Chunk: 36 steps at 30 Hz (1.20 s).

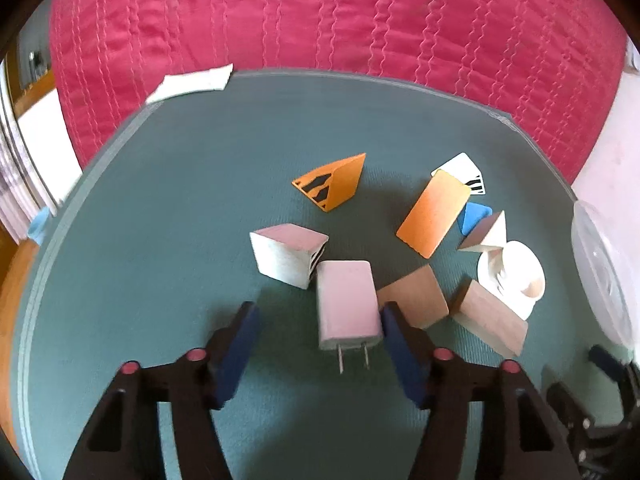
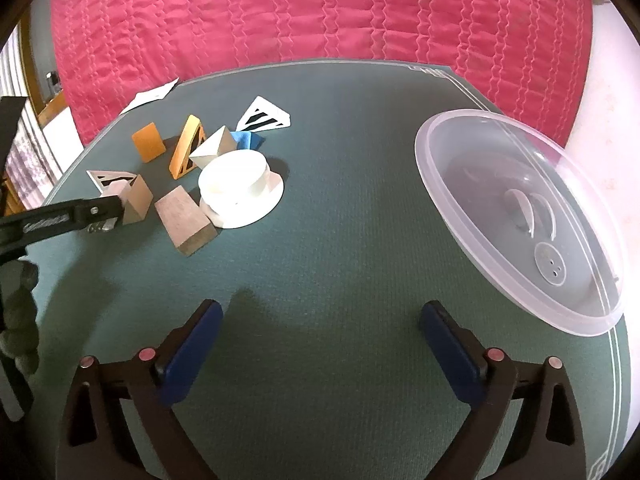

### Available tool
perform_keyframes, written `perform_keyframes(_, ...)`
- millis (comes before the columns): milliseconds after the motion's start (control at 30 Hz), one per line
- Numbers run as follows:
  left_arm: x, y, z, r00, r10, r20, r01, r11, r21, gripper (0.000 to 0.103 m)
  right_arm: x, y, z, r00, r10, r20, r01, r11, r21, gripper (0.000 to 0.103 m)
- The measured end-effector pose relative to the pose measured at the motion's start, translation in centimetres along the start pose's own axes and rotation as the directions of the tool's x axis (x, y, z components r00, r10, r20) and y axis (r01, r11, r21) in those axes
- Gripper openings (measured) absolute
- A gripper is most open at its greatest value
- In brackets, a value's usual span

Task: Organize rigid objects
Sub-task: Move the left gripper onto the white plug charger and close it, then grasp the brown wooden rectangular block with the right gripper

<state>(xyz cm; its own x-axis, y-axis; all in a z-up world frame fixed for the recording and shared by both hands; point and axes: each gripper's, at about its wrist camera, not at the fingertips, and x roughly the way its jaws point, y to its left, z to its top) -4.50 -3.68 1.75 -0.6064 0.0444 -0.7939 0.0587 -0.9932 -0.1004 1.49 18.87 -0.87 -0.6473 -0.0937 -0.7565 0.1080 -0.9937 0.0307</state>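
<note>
Where the left tool (image 1: 316,320) reaches over the green counter (image 1: 180,184), a white charger (image 1: 347,305) is found between its blue pads, prongs turned toward the camera. The right pad (image 1: 394,326) is seen touching or just beside the charger's side; the left pad (image 1: 244,328) is set apart from it, so the charger is bracketed but not clamped. The jaws are held at a middling width.

Items catalogued around the charger, in the left wrist view:
- white block (image 1: 286,256), touching or just beside the charger's far left corner;
- two wooden blocks (image 1: 416,296), just beside the charger on the right, the second (image 1: 490,316) farther right;
- orange wedge (image 1: 336,184), striped black, beyond the charger;
- orange card (image 1: 434,214), tilted, with a white striped piece (image 1: 466,170) behind it;
- blue piece (image 1: 474,216) and a small pyramid (image 1: 490,232), near the card;
- white dish (image 1: 516,272), at the right.

The right tool (image 2: 320,320) is held wide above bare counter, nothing between its pads, well apart from the cluster. A clear plastic lid (image 2: 520,216) is seen on the counter's right edge, and a red quilt (image 2: 320,12) lies behind.
</note>
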Motion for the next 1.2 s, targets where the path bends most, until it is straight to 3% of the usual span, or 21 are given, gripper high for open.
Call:
perform_keyframes(133, 0.2, -0.3, 0.2, 1.0, -0.014, 0.025, 0.014, 1.0, 0.006, 0.058, -0.3, 0.3, -0.1, 1.0, 0.012, 0.016, -0.012, 1.0, -0.01, 0.09)
perform_keyframes(267, 0.0, -0.5, 0.0, 0.999, -0.029, 0.038, 0.028, 0.999, 0.03, 0.033, -0.5, 0.8, -0.1, 0.998, 0.061, 0.01, -0.061, 0.997, -0.038, 0.086)
perform_keyframes(300, -0.1, -0.4, -0.1, 0.998, -0.043, 0.038, 0.042, 0.999, 0.03, 0.033, -0.5, 0.9, 0.1, 0.995, 0.096, 0.007, -0.096, 0.995, -0.03, 0.086)
perform_keyframes(433, -0.8, -0.3, -0.6, 0.997, -0.068, 0.04, 0.067, 0.997, 0.024, 0.032, -0.5, 2.0, 0.9, 0.983, 0.184, -0.002, -0.184, 0.982, -0.038, 0.077)
perform_keyframes(667, -2.9, 0.3, -1.1, 0.993, -0.075, 0.09, 0.073, 0.997, 0.022, 0.032, 0.3, 5.4, 2.9, 0.979, 0.202, 0.033, -0.194, 0.968, -0.156, 0.069)
perform_keyframes(733, -3.3, 0.4, -1.2, 0.992, -0.074, 0.099, 0.072, 0.997, 0.021, 0.032, 1.0, 6.1, 3.4, 0.976, 0.215, 0.023, -0.208, 0.964, -0.166, 0.059)
perform_keyframes(933, -3.6, 0.9, -1.2, 0.991, -0.064, 0.118, 0.062, 0.998, 0.018, 0.032, 2.5, 7.3, 3.9, 0.978, 0.207, 0.013, -0.202, 0.963, -0.18, 0.047)
perform_keyframes(1200, -3.2, 1.7, -1.3, 0.992, -0.06, 0.108, 0.061, 0.998, -0.008, 0.032, 1.7, 8.7, 2.6, 0.971, 0.237, -0.017, -0.235, 0.948, -0.215, 0.045)
